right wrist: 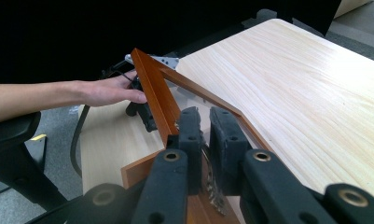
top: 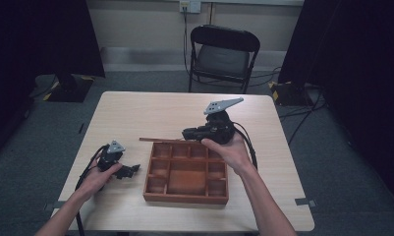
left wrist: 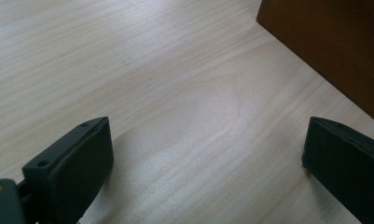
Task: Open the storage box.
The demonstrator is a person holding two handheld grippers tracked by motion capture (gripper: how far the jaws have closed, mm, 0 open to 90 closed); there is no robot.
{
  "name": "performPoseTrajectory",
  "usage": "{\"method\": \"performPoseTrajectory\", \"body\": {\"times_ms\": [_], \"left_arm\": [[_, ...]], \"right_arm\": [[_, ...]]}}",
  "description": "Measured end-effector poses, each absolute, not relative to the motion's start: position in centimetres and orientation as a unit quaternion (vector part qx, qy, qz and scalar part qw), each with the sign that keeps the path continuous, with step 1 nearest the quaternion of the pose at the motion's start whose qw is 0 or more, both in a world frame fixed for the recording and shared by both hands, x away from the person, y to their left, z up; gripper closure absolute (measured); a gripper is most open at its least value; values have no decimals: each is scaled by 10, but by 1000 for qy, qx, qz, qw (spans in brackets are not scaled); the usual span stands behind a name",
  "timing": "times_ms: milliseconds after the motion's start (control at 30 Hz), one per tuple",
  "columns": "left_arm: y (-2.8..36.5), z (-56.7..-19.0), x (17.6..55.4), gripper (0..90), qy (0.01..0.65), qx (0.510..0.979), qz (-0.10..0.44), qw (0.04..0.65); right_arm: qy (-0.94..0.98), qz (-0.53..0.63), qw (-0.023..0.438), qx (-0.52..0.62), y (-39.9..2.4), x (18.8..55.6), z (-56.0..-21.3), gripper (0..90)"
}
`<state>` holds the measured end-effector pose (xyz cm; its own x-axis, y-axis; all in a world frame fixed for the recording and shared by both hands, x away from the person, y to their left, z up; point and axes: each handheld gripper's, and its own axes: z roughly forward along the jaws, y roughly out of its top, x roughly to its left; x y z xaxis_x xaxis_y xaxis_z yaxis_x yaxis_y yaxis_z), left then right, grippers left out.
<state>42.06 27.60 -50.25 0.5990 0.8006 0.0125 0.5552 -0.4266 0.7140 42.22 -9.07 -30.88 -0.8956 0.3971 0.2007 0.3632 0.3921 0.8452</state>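
In the high view, a wooden compartment tray [top: 186, 172] sits near the worktop's [top: 135, 108] near edge, its thin framed lid [top: 157, 140] raised at the tray's far side by the right gripper [top: 192, 133]. The left gripper [top: 128, 170] rests just beside the tray.

The left gripper view shows its jaws wide apart over bare worktop [left wrist: 175, 93], the tray wall [left wrist: 334, 46] close by.

In the right gripper view, the right gripper [right wrist: 205, 140] is clamped on the lid's frame [right wrist: 154, 93].

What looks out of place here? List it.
The framed lid sits askew: the right gripper pinches its edge and holds it raised over the far side of the wooden tray. Nothing looks spilled or broken.
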Motion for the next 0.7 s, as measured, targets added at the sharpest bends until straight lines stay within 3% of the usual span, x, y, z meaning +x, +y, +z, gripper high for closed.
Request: {"method": "performPoseTrajectory", "body": {"times_ms": [700], "left_arm": [[276, -503, 421, 14, 411, 825, 179, 344]], "right_arm": [[835, 503, 15, 225, -91, 422, -309, 851]]}}
